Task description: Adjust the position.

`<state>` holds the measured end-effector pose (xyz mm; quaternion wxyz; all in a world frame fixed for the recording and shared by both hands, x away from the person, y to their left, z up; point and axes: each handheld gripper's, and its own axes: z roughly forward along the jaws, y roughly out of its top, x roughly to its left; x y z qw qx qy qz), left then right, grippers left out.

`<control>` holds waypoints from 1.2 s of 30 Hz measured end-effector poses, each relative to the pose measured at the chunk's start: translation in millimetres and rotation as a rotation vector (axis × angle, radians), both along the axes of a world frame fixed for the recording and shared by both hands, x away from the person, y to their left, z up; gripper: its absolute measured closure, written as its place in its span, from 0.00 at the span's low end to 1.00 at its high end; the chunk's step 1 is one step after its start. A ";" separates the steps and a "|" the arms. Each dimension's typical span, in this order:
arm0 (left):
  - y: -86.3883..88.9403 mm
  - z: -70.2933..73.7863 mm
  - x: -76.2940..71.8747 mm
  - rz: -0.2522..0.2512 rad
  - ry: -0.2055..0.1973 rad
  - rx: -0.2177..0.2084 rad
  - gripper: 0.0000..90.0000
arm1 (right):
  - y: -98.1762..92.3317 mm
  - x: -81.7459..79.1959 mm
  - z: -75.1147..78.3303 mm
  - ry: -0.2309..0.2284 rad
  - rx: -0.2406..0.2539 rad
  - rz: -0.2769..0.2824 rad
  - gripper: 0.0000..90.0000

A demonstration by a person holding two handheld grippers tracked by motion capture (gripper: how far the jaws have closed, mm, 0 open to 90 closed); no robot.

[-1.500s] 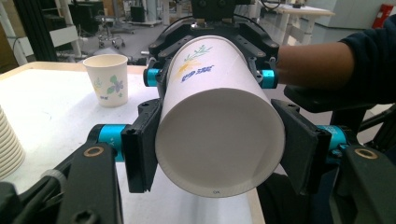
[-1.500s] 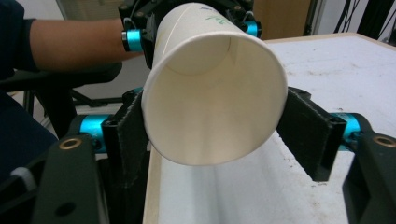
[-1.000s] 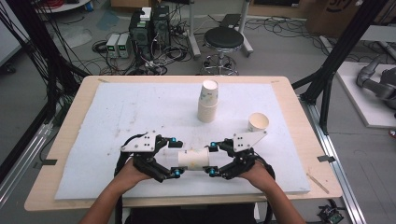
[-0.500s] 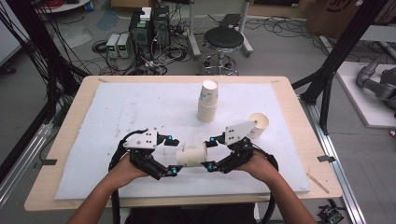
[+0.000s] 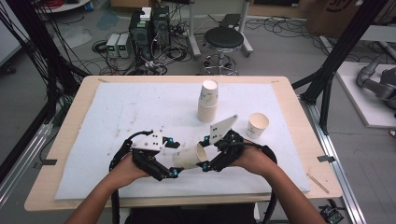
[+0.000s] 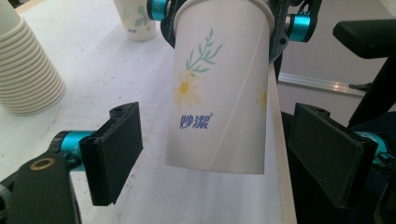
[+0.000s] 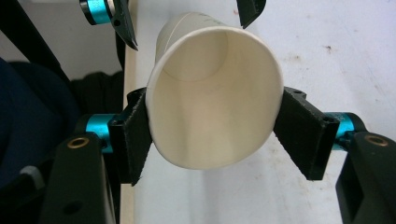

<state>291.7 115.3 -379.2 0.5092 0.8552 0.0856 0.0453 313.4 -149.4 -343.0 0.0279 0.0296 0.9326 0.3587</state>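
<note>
Two claws share one paper cup (image 5: pixel 189 157) near the surface's front edge: the right claw (image 7: pixel 212 135) grips its rim, so the left claw (image 6: pixel 224 154), just closing slightly, stands open around its base.

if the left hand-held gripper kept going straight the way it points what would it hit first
Probably the paper cup held by the right hand-held gripper: its base hangs between the left hand-held gripper's open jaws, untouched.

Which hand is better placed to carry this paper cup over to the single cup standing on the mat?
Right. The right gripper pinches the paper cup at its rim, and the single cup stands on its side. The left gripper has just closed slightly, pads still off the cup.
</note>
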 end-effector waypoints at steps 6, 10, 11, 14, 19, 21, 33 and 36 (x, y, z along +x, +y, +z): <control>-1.6 -1.7 0.5 -0.002 -0.009 0.033 0.19 | 11.3 0.3 5.0 -0.012 -0.085 0.016 0.35; -3.3 -1.9 0.2 -0.010 -0.007 0.043 0.19 | 18.5 1.0 9.2 -0.018 -0.134 0.036 0.35; -3.6 -1.8 0.2 -0.012 -0.008 0.048 0.20 | 20.3 0.4 10.8 -0.010 -0.147 0.036 0.35; -5.4 -2.6 -0.2 -0.014 -0.009 0.061 0.20 | 23.4 0.5 12.2 -0.010 -0.163 0.043 0.35; -7.9 -4.3 -0.1 -0.018 -0.010 0.090 0.20 | 25.5 1.0 10.7 -0.011 -0.172 0.051 0.35; -9.1 -5.1 0.1 -0.017 -0.007 0.102 0.20 | 26.5 1.2 9.4 -0.015 -0.179 0.055 0.35; -18.7 -11.5 0.4 -0.023 -0.002 0.170 0.21 | 31.4 -0.4 4.5 -0.008 -0.226 0.052 0.35; -21.4 -12.7 0.5 -0.025 0.001 0.185 0.22 | 32.2 -0.2 3.7 -0.005 -0.233 0.052 0.35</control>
